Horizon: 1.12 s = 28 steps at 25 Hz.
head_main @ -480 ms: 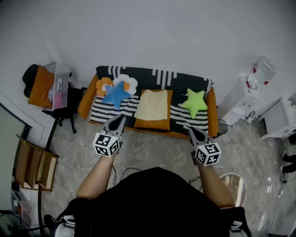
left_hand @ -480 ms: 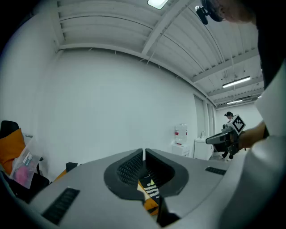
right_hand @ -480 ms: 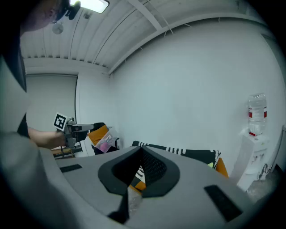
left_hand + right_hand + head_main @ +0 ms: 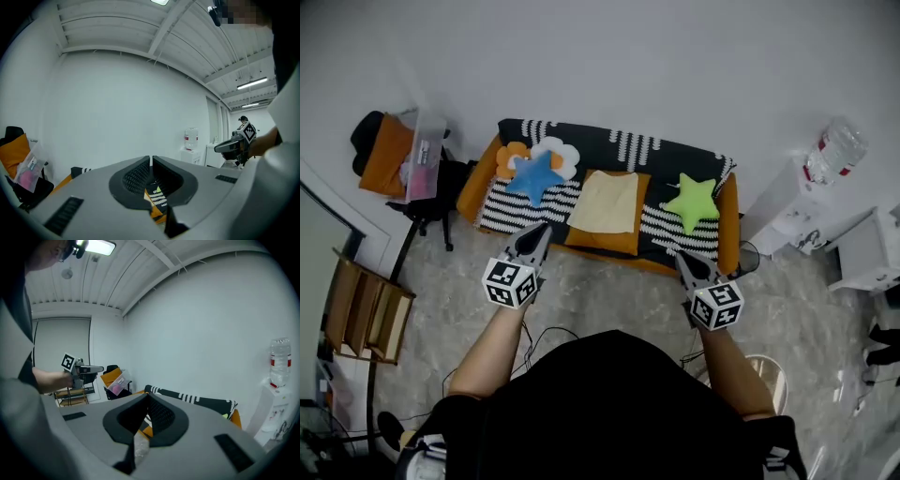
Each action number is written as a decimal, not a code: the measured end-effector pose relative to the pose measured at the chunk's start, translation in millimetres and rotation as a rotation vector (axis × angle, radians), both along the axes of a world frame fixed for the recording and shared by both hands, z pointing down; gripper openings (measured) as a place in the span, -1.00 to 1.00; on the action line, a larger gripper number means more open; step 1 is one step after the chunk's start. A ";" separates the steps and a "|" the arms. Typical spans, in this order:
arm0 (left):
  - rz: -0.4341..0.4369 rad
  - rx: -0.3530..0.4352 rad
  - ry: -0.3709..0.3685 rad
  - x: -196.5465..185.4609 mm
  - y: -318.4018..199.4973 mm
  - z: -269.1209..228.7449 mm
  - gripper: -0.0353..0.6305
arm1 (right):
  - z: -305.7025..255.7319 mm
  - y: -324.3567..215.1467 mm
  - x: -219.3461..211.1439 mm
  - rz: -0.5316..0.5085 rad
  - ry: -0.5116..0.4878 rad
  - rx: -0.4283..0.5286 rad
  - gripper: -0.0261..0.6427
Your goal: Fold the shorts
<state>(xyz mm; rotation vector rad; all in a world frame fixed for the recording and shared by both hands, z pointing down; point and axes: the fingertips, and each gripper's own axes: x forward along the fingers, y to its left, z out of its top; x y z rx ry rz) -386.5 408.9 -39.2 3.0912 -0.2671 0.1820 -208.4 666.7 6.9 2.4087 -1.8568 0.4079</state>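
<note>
Pale yellow shorts [image 4: 606, 202] lie flat on an orange seat cushion in the middle of the sofa [image 4: 727, 230], which is draped with a black-and-white striped blanket. Both grippers hover over the floor in front of the sofa, short of the shorts. My left gripper [image 4: 541, 231] is shut and empty, pointing at the sofa's left part; in the left gripper view its jaws [image 4: 151, 160] meet. My right gripper [image 4: 682, 257] is shut and empty too, before the sofa's right part, with its jaws [image 4: 148, 394] closed in the right gripper view.
A blue star cushion [image 4: 534, 175] and a flower cushion lie left of the shorts, a green star cushion [image 4: 692, 202] right. A black chair with an orange bag [image 4: 386, 155] stands left, a wooden rack [image 4: 361, 314] nearer. A water dispenser [image 4: 830, 155] stands right. Cables [image 4: 546, 336] cross the floor.
The head view has shifted slightly, so the sofa sits a little higher in frame. Both grippers stay shut and hold about the same places in front of the sofa.
</note>
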 end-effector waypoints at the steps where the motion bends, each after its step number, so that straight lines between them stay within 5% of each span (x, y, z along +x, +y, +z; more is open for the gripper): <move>1: -0.005 0.000 -0.003 1.1 4.0 1.0 -0.78 | -0.3 1.1 1.0 -0.011 0.005 0.004 -0.90; 10: -0.042 -0.004 -0.027 8.7 24.2 1.2 -0.78 | -4.4 10.1 22.9 -0.033 0.029 0.025 -0.87; 14: -0.016 0.000 -0.019 14.6 33.5 -2.6 -0.76 | -5.2 12.2 27.6 -0.046 0.030 0.037 -0.71; 20: 0.025 0.020 -0.016 19.0 34.2 -5.8 -0.33 | -8.1 2.1 27.5 -0.061 0.033 0.063 -0.21; 28: 0.021 0.005 -0.023 28.2 7.2 9.7 -0.15 | 8.1 -17.1 32.7 -0.063 0.022 0.025 -0.03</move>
